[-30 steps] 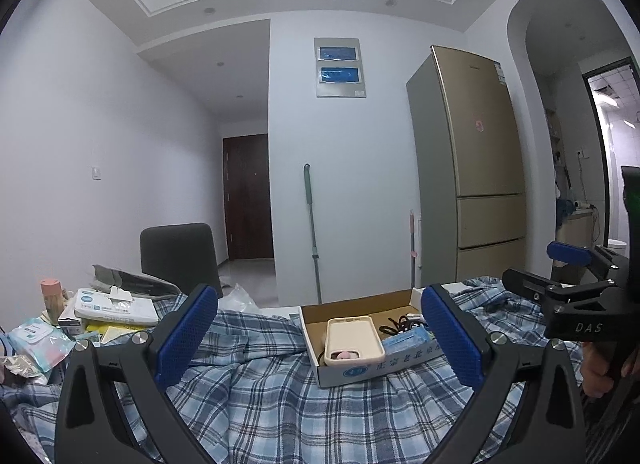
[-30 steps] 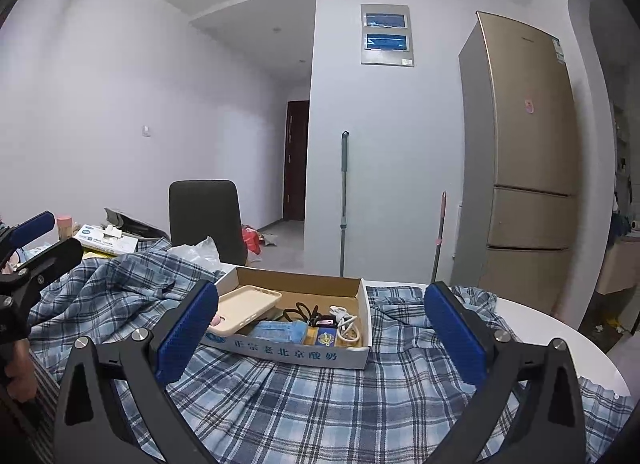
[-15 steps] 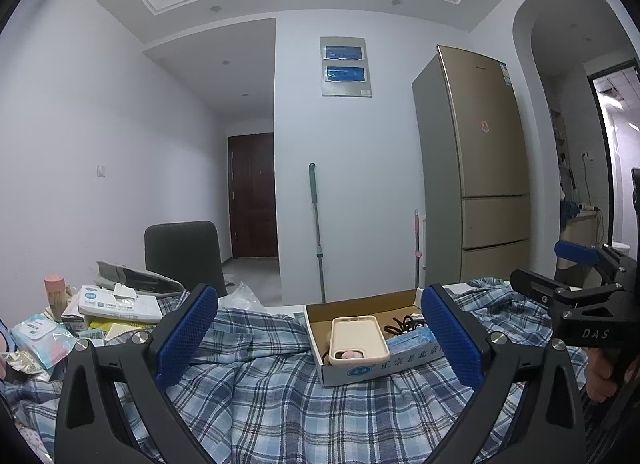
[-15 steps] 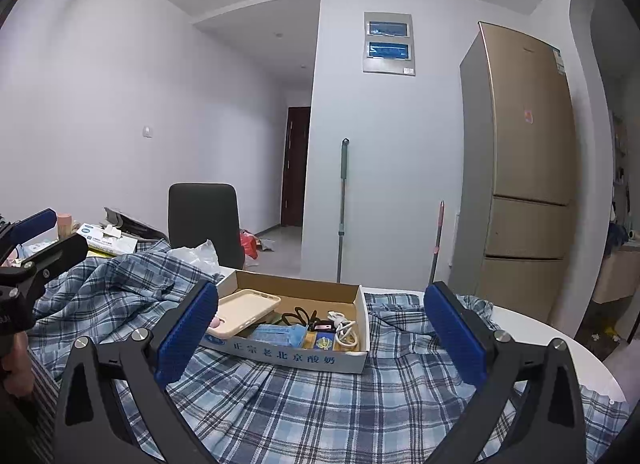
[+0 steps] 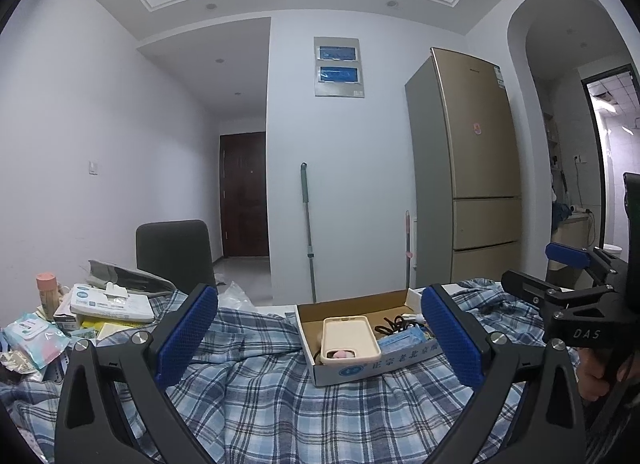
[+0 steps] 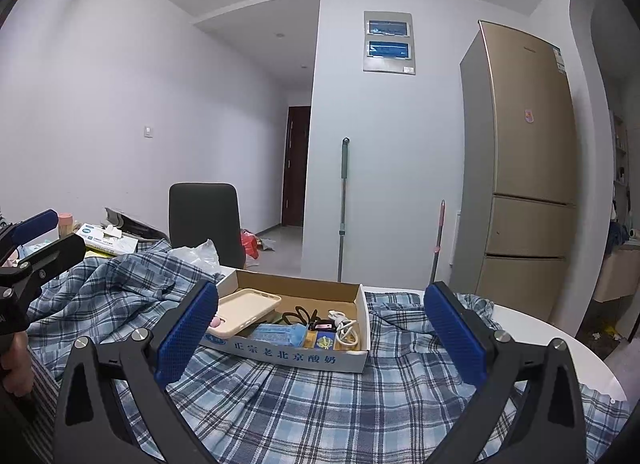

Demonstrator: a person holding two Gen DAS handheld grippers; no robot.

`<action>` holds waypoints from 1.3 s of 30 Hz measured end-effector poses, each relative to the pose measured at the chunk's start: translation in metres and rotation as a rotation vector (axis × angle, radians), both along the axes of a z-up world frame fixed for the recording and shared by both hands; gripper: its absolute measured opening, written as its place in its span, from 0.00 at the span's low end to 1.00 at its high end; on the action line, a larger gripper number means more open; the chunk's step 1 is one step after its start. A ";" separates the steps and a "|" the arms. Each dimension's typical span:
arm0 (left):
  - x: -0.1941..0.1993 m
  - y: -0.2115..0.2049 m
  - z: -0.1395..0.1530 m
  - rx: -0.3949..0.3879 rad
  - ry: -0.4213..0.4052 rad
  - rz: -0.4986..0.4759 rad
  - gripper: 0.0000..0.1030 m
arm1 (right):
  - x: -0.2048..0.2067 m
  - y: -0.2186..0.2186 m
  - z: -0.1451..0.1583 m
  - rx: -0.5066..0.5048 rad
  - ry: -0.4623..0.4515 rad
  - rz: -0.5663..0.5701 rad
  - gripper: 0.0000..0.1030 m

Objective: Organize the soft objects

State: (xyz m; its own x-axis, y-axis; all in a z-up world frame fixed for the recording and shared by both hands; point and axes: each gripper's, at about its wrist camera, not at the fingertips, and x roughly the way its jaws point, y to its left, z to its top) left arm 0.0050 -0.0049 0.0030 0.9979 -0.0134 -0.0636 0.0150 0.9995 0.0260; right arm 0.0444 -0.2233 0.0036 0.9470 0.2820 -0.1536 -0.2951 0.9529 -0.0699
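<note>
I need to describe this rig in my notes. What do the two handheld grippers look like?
Both look alike: the left gripper and right gripper have black angular frames with triangular cut-outs and silver screw heads, and blue textured pads on the fingers. The right one, seen from the left camera, carries white "DAS" lettering. No cables or sleeves show.

- Your left gripper [image 5: 320, 336] hovers wide open above the blue plaid shirt [image 5: 280, 396].
- A cardboard box [image 5: 360, 368] holding a cream phone case [image 5: 349, 338] rests on it.
- Your right gripper [image 5: 560, 276] sits at the right edge.
</note>
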 end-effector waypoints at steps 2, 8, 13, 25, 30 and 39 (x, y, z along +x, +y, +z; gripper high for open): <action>0.000 0.000 0.000 -0.001 -0.001 0.002 1.00 | 0.001 0.000 0.000 -0.001 0.005 -0.002 1.00; 0.001 -0.001 0.000 0.003 0.005 -0.001 1.00 | 0.002 -0.001 0.000 0.002 0.008 -0.006 1.00; 0.003 -0.002 -0.002 0.000 0.011 0.001 1.00 | 0.003 -0.001 0.000 0.002 0.008 -0.010 1.00; 0.001 -0.002 -0.001 0.000 -0.001 0.021 1.00 | -0.001 0.001 0.000 -0.013 -0.007 -0.007 1.00; 0.005 -0.001 -0.001 -0.005 0.009 0.020 1.00 | -0.001 0.001 0.000 -0.013 -0.007 -0.007 1.00; 0.004 0.000 -0.001 -0.007 0.004 0.030 1.00 | -0.001 0.001 0.000 -0.013 -0.007 -0.006 1.00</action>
